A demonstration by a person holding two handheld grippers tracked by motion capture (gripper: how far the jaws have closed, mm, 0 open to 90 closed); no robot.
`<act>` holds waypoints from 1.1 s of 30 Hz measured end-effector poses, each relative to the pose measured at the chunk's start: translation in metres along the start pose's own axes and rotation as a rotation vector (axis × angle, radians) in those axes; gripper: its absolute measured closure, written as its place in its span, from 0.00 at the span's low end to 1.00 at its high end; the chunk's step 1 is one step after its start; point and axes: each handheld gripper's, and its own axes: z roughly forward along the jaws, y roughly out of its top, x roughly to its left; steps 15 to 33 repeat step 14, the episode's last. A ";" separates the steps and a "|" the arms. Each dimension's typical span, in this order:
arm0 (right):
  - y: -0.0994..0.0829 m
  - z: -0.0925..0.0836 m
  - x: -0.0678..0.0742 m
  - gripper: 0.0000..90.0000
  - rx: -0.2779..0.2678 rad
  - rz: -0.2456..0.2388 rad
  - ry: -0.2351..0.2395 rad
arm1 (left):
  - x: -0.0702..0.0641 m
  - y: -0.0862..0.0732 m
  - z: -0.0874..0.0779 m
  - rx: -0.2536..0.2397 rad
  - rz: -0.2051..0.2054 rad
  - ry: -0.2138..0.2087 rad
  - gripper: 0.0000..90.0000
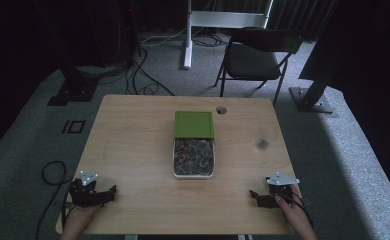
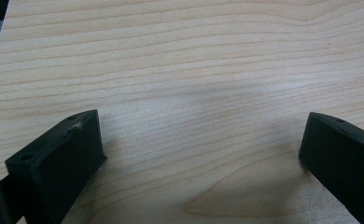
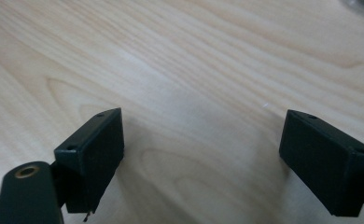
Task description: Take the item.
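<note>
a person rests the left gripper (image 1: 94, 191) and the right gripper (image 1: 270, 194) on the near corners of a wooden table (image 1: 133, 150), each with jaws spread wide and nothing between them. well apart from both, at the table's centre, sits an open box (image 1: 193, 172) with its green lid (image 1: 194, 124) lying at its far end, touching it. the box's contents (image 1: 193, 154) read as a dark, mixed jumble, possibly small wrapped items; the dim light makes them hard to identify. a small round object (image 1: 262, 144) lies to the right. any reach into that tangle risks snagging several pieces or nudging the light box. a black chair (image 1: 257, 55) stands beyond.
</note>
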 end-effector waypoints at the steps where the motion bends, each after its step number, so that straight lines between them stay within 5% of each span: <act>1: -0.001 -0.001 0.000 0.16 0.000 -0.001 0.004 | 0.000 0.000 0.000 0.000 0.000 0.000 0.00; 33: -0.002 -0.002 0.001 0.15 0.000 -0.006 0.010 | 0.000 0.000 0.000 0.000 0.000 0.000 0.00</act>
